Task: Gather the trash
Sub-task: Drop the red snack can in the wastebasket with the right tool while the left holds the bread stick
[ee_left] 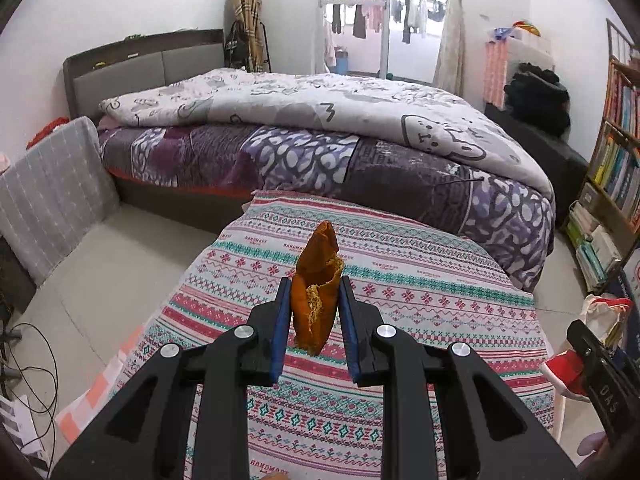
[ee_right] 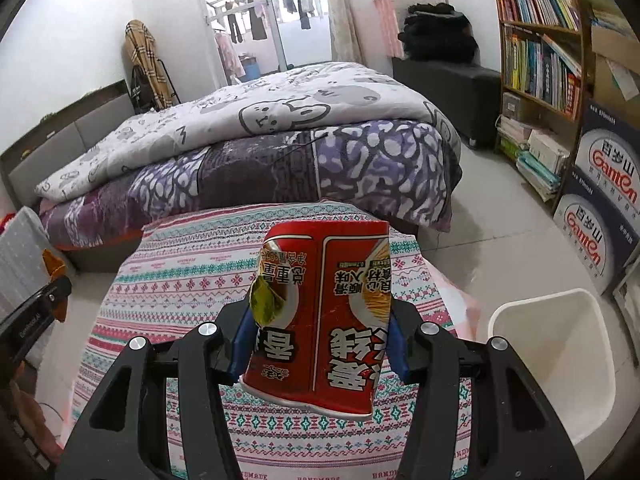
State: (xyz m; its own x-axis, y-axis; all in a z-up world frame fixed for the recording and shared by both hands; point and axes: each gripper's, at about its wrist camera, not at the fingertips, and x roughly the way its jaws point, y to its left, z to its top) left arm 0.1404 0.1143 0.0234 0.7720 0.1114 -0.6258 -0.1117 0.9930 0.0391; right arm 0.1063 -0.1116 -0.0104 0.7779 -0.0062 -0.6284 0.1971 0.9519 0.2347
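Left gripper point(ee_left: 312, 308) clamping orange peel point(ee_left: 316, 288) above patterned tablecloth point(ee_left: 420, 280); right gripper point(ee_right: 318, 332) squeezing red noodle cup point(ee_right: 320, 312), white bin point(ee_right: 560, 360) waiting right. Risk: thin peel slipping out, crushed cup twisting free mid-carry, missing bin.

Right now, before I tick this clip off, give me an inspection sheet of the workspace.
Surface: patterned tablecloth over a low table at the foot of the bed; nothing lies on the stretch in view.
Job's things: orange peel and red snack packet, both lifted off the cloth; white bin on the floor to the table's right.
Clutter: nothing seen on the table.
Grippers: left gripper jaws shut on the peel; right gripper jaws shut on the packet.
Cables: black cables on the floor, left.
Surroundings: bookshelf, water cartons, laundry beyond the door.
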